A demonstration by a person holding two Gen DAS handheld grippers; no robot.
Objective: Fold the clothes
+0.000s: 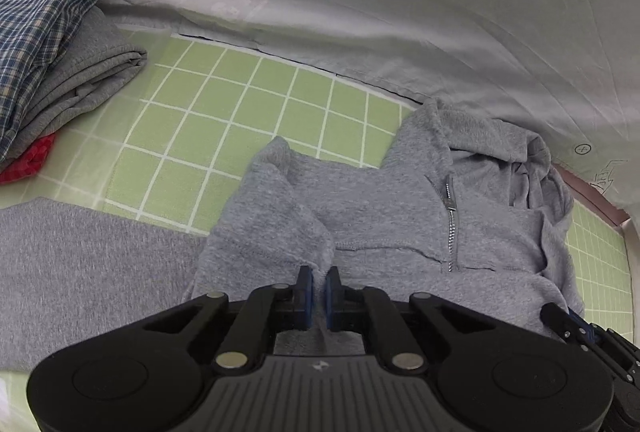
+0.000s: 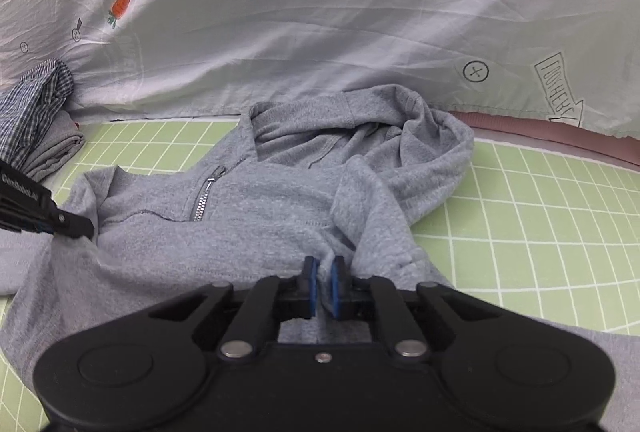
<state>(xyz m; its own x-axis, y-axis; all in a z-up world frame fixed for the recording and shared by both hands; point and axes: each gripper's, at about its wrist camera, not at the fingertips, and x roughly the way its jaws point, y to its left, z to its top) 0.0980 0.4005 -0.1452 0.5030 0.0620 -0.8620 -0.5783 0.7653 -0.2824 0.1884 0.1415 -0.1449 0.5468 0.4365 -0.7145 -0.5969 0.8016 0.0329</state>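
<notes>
in the left wrist view, a fold of the grey hoodie (image 1: 360, 208), spread on the green checked sheet (image 1: 240, 112), is pinched by the left gripper (image 1: 319, 282). in the right wrist view, another fold is clamped by the right gripper (image 2: 324, 274); both folds are best lifted evenly.

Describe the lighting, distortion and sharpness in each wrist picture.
Left wrist view: soft even light, no glare; fisheye bends the green grid sheet lines into curves, corners darken; grey hoodie is sharp. Right wrist view: same flat light, faint shadow under the white sheet edge; grid curves strongly at right; the checked shirt near the rim looks slightly soft.
</notes>
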